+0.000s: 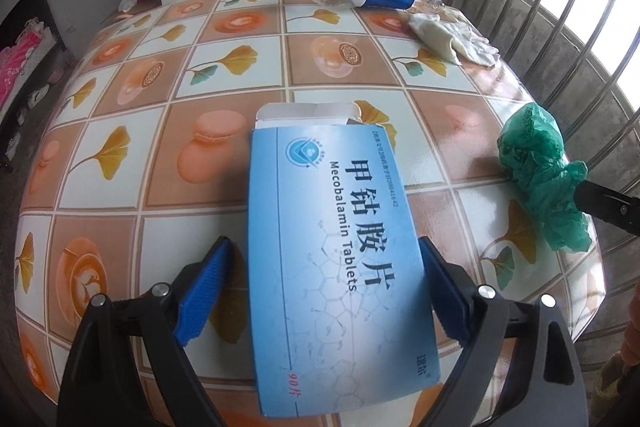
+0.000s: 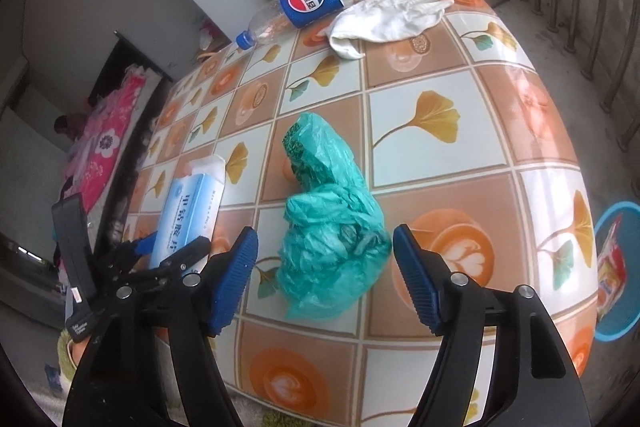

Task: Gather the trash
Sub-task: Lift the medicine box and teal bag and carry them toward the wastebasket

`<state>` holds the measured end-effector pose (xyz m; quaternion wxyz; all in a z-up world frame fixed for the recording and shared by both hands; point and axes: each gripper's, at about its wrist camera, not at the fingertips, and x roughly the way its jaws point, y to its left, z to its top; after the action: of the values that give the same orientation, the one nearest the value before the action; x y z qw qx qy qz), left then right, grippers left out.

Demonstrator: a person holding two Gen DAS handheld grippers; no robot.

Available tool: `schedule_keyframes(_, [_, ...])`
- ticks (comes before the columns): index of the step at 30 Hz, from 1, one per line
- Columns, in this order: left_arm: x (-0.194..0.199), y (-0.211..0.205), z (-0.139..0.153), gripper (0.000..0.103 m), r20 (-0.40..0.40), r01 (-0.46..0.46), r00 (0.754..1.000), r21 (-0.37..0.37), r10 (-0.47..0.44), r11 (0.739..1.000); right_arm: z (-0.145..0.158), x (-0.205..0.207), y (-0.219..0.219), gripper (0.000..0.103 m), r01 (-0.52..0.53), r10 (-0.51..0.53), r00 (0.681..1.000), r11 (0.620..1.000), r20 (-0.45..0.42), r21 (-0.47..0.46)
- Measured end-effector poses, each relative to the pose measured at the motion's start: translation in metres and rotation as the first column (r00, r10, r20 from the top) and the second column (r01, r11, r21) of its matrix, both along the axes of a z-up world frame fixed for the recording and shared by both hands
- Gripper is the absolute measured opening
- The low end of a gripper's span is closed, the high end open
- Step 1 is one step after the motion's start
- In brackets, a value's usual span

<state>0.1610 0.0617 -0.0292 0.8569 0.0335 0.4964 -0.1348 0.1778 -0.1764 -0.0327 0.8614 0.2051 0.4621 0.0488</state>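
Two grippers over littered table (image 2: 500,99)

Left gripper (image 1: 326,291) jaws apart around the blue tablet box (image 1: 336,267); right gripper (image 2: 326,275), also apart, straddles the green bag (image 2: 328,227). Only the right view shows the floor basin (image 2: 618,323) (wrapper inside).

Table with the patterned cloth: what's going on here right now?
A person is clearing trash off the table with two handheld grippers. The left gripper straddles a blue cardboard tablet box, jaws wide, not visibly squeezing. The right gripper is open around a crumpled green plastic bag. An empty clear plastic cola bottle and a white cloth glove lie untouched at the far edge.
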Motion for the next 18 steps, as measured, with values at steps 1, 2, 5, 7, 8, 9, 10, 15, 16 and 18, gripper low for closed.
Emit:
schedule_keyframes(1, [0.000, -0.001, 0.000, 0.086, 0.004, -0.001, 1.000, 0.006, 0.001, 1.000, -0.001, 0.001, 0.001, 0.067, 0.004, -0.004, 1.000, 1.000, 0.000, -0.008])
schedule_keyframes(2, [0.000, -0.001, 0.000, 0.085, 0.007, 0.000, 1.000, 0.008, 0.000, 1.000, -0.001, 0.002, 0.002, 0.067, 0.007, -0.007, 1.000, 1.000, -0.002, -0.013])
schedule_keyframes(5, [0.000, -0.003, 0.000, 0.080, 0.017, -0.001, 1.000, 0.015, 0.001, 1.000, -0.005, 0.004, 0.005, 0.067, 0.015, -0.015, 1.000, 0.999, -0.006, -0.038])
schedule_keyframes(7, [0.000, -0.003, 0.001, 0.077, 0.022, -0.003, 1.000, 0.018, 0.003, 1.000, -0.007, 0.005, 0.007, 0.067, 0.014, -0.014, 1.000, 0.999, -0.009, -0.046])
schedule_keyframes(8, [0.000, -0.003, 0.001, 0.076, 0.024, -0.006, 1.000, 0.019, 0.006, 1.000, -0.008, 0.006, 0.008, 0.067, 0.013, -0.014, 1.000, 0.999, -0.012, -0.049])
schedule_keyframes(9, [0.000, -0.003, 0.001, 0.076, 0.024, -0.007, 1.000, 0.019, 0.007, 1.000, -0.010, 0.006, 0.009, 0.067, 0.011, -0.012, 1.000, 0.999, -0.016, -0.051])
schedule_keyframes(10, [0.000, -0.003, 0.001, 0.076, 0.025, -0.008, 1.000, 0.020, 0.007, 1.000, -0.011, 0.007, 0.009, 0.067, 0.012, -0.013, 1.000, 0.999, -0.019, -0.053])
schedule_keyframes(15, [0.000, -0.003, 0.001, 0.075, 0.026, -0.004, 1.000, 0.021, 0.004, 1.000, -0.014, 0.009, 0.011, 0.063, 0.007, -0.009, 1.000, 0.999, -0.023, -0.051])
schedule_keyframes(16, [0.001, -0.003, 0.001, 0.075, 0.029, -0.004, 1.000, 0.024, 0.003, 1.000, -0.014, 0.009, 0.010, 0.061, 0.009, -0.010, 1.000, 0.999, -0.025, -0.049])
schedule_keyframes(18, [-0.001, -0.004, 0.002, 0.075, 0.034, -0.002, 0.999, 0.030, 0.001, 1.000, -0.016, 0.009, 0.010, 0.058, 0.011, -0.013, 0.999, 0.999, -0.030, -0.042])
